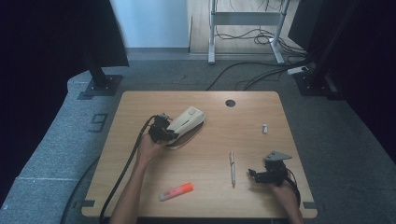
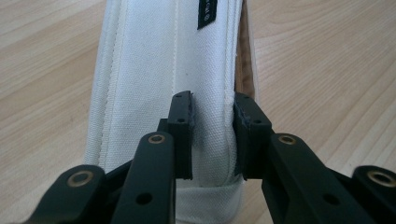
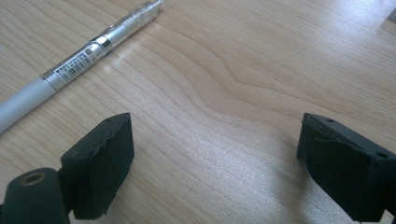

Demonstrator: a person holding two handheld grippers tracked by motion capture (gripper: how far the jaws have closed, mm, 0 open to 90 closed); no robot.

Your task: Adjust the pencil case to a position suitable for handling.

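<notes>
Left gripper (image 2: 212, 140) clamped on seam edge of white pencil case (image 2: 168, 70), case at tabletop (image 1: 140, 186) centre-left. Right gripper (image 3: 215, 172) open, idle beside pen (image 3: 79, 60). Advice: maintain firm pinch; lift slowly; fabric likely to sag.

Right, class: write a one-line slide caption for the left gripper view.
Left gripper pinching a fold of the white fabric pouch on the wooden table.
</notes>
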